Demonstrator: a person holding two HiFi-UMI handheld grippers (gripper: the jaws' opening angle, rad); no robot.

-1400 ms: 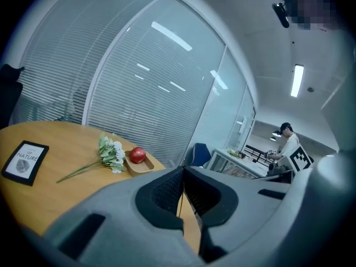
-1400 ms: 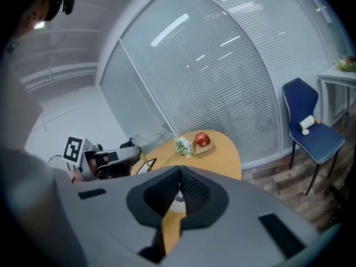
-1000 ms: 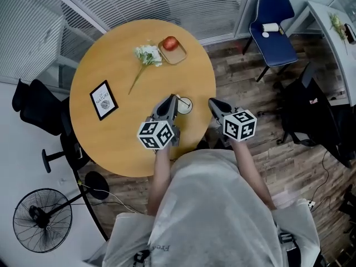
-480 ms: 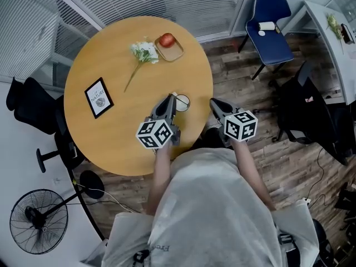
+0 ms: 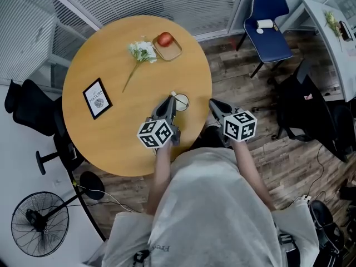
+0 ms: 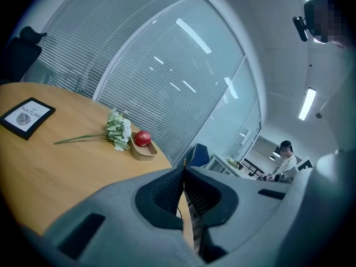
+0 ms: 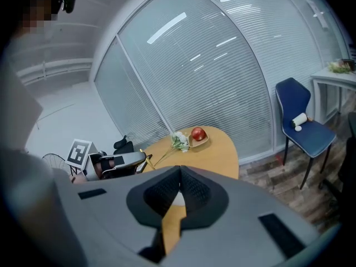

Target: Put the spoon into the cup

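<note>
A white cup point(image 5: 182, 103) stands near the right edge of the round wooden table point(image 5: 119, 135). My left gripper point(image 5: 172, 98) hangs just left of the cup, tips at its rim, shut on a thin gold spoon point(image 7: 146, 157). In the left gripper view only the spoon's tip point(image 6: 183, 162) shows above the shut left gripper point(image 6: 183, 169). My right gripper point(image 5: 212, 103) is off the table's right edge, over the floor. Its jaws in the right gripper view point(image 7: 179, 170) meet with nothing between them.
At the table's far side lie a white flower point(image 5: 139, 53) and a wooden dish with a red apple point(image 5: 165, 40). A framed card point(image 5: 98, 98) lies at the left. A blue chair point(image 5: 268, 21) stands beyond the table, black chairs point(image 5: 25, 107) and a fan point(image 5: 38, 224) at the left.
The head view has shifted slightly. Both grippers keep their places relative to the cup, and the spoon stays in the left gripper.
</note>
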